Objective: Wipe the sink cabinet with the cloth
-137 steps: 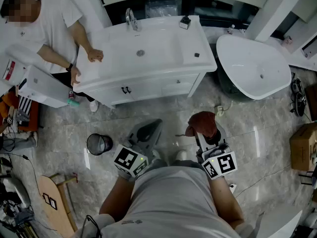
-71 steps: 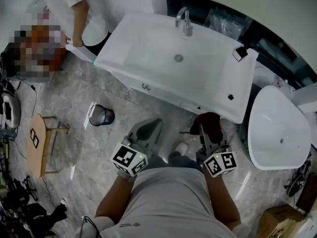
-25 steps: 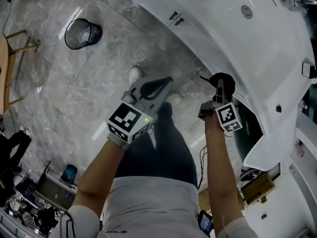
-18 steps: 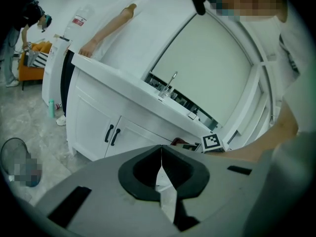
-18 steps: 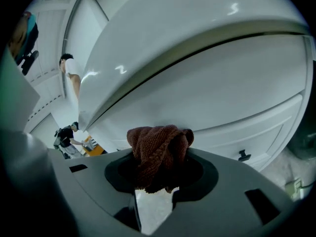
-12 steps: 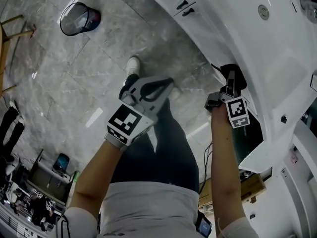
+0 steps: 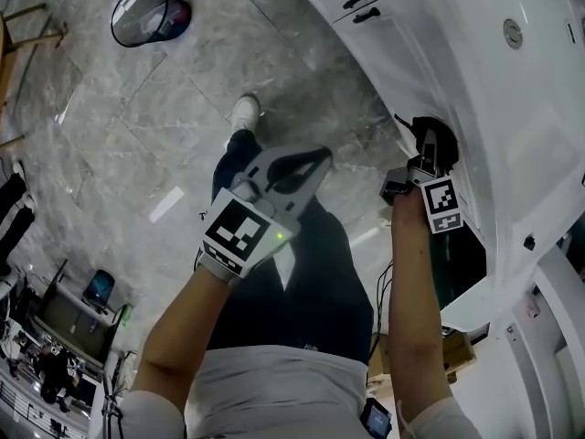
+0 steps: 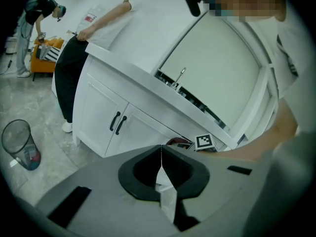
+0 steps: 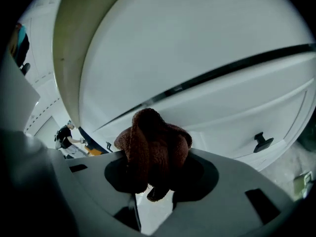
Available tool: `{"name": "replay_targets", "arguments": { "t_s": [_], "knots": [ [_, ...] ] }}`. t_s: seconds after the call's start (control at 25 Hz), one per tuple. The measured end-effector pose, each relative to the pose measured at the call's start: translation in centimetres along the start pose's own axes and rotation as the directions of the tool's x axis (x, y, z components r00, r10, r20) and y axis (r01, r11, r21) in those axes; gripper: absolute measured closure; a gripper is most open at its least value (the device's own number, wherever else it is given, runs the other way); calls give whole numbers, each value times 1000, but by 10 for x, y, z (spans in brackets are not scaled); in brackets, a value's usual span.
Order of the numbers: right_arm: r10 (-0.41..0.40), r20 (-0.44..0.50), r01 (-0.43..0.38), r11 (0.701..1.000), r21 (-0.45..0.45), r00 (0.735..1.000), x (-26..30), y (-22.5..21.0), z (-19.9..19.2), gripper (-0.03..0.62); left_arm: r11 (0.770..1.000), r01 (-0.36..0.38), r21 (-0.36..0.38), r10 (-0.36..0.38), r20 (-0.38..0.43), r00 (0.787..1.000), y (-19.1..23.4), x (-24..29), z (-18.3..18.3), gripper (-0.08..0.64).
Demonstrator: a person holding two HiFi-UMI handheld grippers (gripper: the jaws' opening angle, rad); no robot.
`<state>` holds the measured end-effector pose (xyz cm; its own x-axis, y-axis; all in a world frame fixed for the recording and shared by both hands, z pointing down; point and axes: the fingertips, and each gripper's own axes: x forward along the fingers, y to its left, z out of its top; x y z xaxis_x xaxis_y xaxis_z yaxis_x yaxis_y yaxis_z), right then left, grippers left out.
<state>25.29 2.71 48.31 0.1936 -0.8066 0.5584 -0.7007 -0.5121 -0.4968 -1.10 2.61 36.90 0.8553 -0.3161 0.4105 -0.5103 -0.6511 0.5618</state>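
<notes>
closing in over the last few seconds, the right gripper (image 7: pixel 428 144) has come from mid-floor up to the cabinet (image 7: pixel 411 62) front. its jaws are clamped tight on a bunched brown cloth (image 9: pixel 154 141), which sits at the white panel under the counter edge; whether it touches, i cannot tell. a dark knob (image 9: pixel 262 142) shows on that panel off to the right. the left gripper (image 8: pixel 161 151) is held back from the cabinet, jaws pressed together with nothing between them. beyond lie the grey marble floor (image 7: pixel 137 135) and a mesh bin (image 7: pixel 146 16).
</notes>
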Motion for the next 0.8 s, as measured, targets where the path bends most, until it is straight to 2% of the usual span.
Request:
{"name": "replay_targets", "arguments": {
  "t_s": [0.52, 0.8],
  "knots": [
    [-17, -115, 10, 998, -65, 993, 64, -57, -73, 433, 995, -86, -57, 86, -9, 996, 42, 13, -60, 545],
    [-47, -165, 32, 995, -90, 985, 86, -80, -100, 433, 988, -120, -94, 119, -19, 993, 53, 10, -73, 545]
  ]
}}
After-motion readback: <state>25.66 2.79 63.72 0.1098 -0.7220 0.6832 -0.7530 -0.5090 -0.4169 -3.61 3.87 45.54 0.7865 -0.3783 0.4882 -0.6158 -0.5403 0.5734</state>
